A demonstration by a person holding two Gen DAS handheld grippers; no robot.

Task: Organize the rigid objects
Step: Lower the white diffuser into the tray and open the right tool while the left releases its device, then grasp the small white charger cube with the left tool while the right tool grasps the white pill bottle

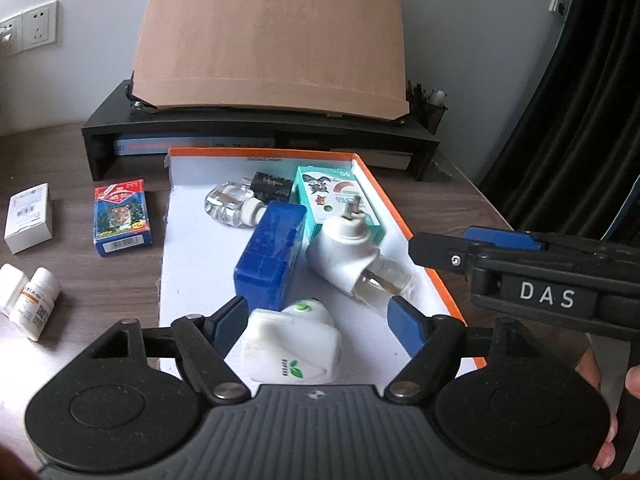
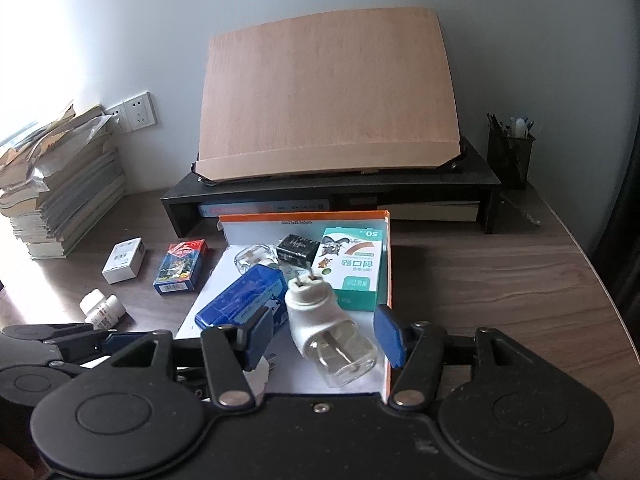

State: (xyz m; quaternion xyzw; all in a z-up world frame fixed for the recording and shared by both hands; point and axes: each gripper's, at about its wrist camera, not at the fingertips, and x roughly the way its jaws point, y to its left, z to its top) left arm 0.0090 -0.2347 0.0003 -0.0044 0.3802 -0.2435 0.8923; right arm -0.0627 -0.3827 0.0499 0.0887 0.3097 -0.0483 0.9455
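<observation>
White plastic plug-in unit with green button (image 1: 294, 344) sits at the near end of the orange-edged box (image 1: 404, 220), between the fingers of the left gripper (image 1: 320, 320); jaws apart, pads not touching it. Judged light, stiff and slick; best pinched across its flat sides, not the rounded top.

Just beyond it lies a blue case (image 1: 272, 260), with a white vaporizer with clear bottle (image 2: 320, 320) to its right. The vaporizer looks awkward to hold, and its bottle may be fragile, so grip the white body. Right gripper (image 2: 324, 334) hovers over it, jaws apart, holding nothing.

Far end of box: clear bottle (image 1: 228, 208), black adapter (image 2: 296, 250), teal bandage box (image 2: 352, 264).

Left of the box, still out on the desk (image 2: 500, 280): card pack (image 1: 122, 216), white carton (image 1: 30, 216), two pill bottles (image 1: 28, 296).
</observation>
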